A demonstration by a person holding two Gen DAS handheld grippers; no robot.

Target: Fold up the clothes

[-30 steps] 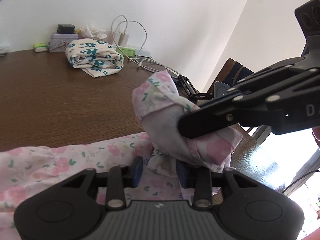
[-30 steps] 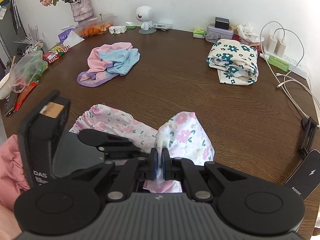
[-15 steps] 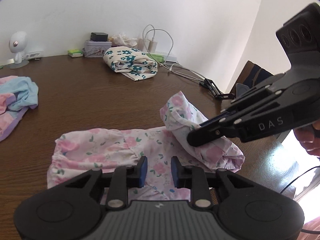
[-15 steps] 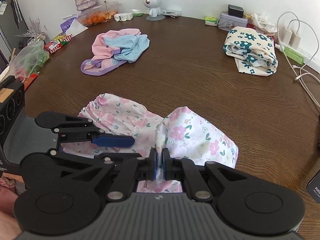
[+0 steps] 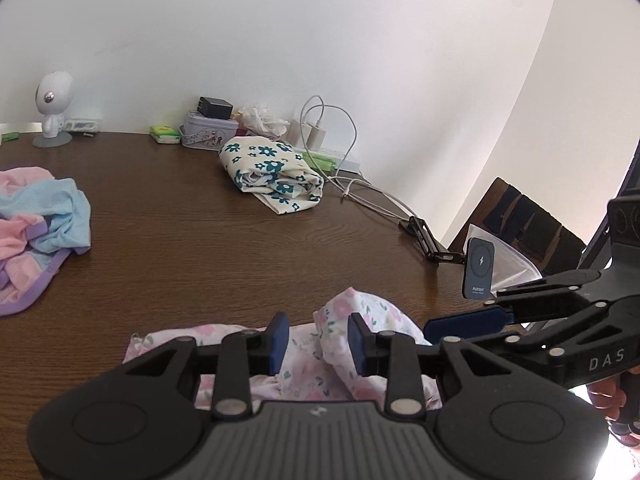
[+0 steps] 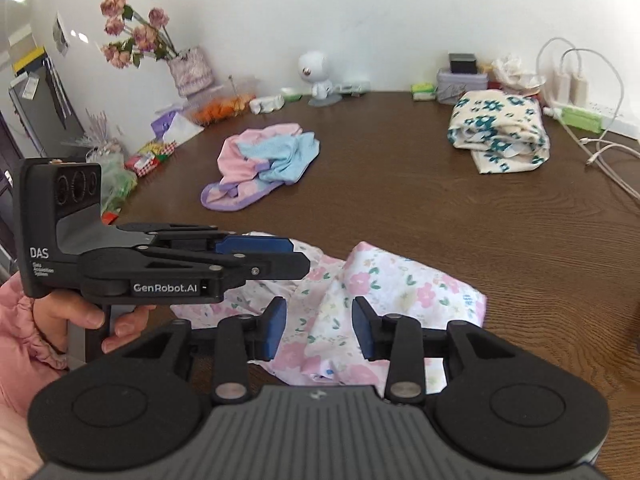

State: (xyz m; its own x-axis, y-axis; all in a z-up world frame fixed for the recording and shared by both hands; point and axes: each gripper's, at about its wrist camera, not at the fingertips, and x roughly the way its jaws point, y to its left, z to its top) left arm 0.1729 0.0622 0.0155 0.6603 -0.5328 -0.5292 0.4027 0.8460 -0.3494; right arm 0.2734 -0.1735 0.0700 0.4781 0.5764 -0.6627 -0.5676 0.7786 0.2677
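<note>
A pink floral garment (image 6: 384, 284) lies on the brown table near its front edge, one end folded back over itself; it also shows in the left wrist view (image 5: 360, 320). My right gripper (image 6: 319, 328) is open just above it, holding nothing. My left gripper (image 5: 316, 340) is open too, above the same garment, and appears side-on in the right wrist view (image 6: 256, 256). A crumpled pink, blue and purple garment (image 6: 260, 164) lies mid-table. A folded cream garment with teal flowers (image 6: 500, 132) sits at the back right.
Along the back wall stand a white robot figure (image 6: 316, 76), a tin box (image 6: 460, 80), chargers with cables (image 6: 592, 116) and a vase of flowers (image 6: 188, 68). A phone stand with a charger puck (image 5: 478, 268) sits at the table's right edge beside a chair (image 5: 520, 216).
My right gripper has opened and let go of the floral garment's folded end, which now lies on the table. Both grippers have lifted and pulled back.
</note>
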